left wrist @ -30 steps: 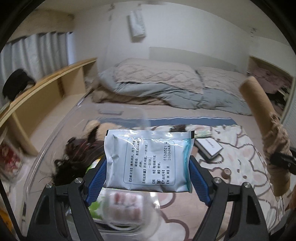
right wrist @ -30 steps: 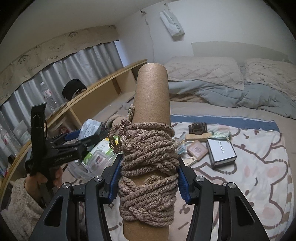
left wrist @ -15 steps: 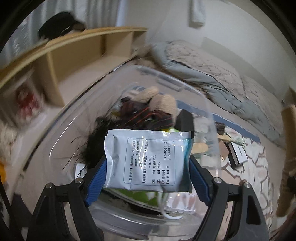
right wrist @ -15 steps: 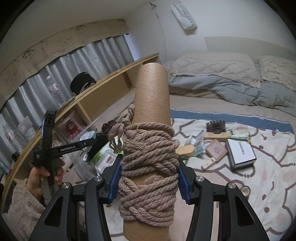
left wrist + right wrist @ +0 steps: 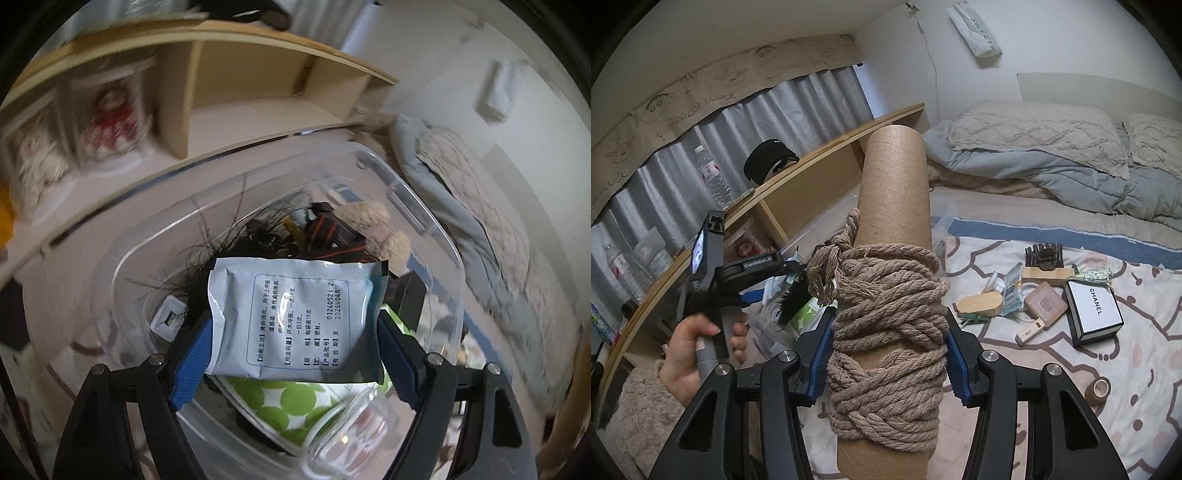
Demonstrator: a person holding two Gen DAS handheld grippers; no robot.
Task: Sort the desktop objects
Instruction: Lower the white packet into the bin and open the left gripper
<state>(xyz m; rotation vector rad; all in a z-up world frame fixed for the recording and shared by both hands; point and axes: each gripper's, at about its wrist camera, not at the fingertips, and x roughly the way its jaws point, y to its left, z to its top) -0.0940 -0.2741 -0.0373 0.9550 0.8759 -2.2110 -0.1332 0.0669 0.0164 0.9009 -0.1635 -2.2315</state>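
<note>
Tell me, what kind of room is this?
Most likely a bedroom. There is a bed with pillows and a grey quilt, curtains over a window, and a long wooden shelf along the wall.

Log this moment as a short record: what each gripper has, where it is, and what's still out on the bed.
left gripper: jaws opening, printed sachet between them, over the clear bin
right gripper: shut on cardboard tube wound with rope, held upright
bin contents: green-dotted pack, black feathers, other items
left on bed: white box, tape roll, wooden blocks
</note>
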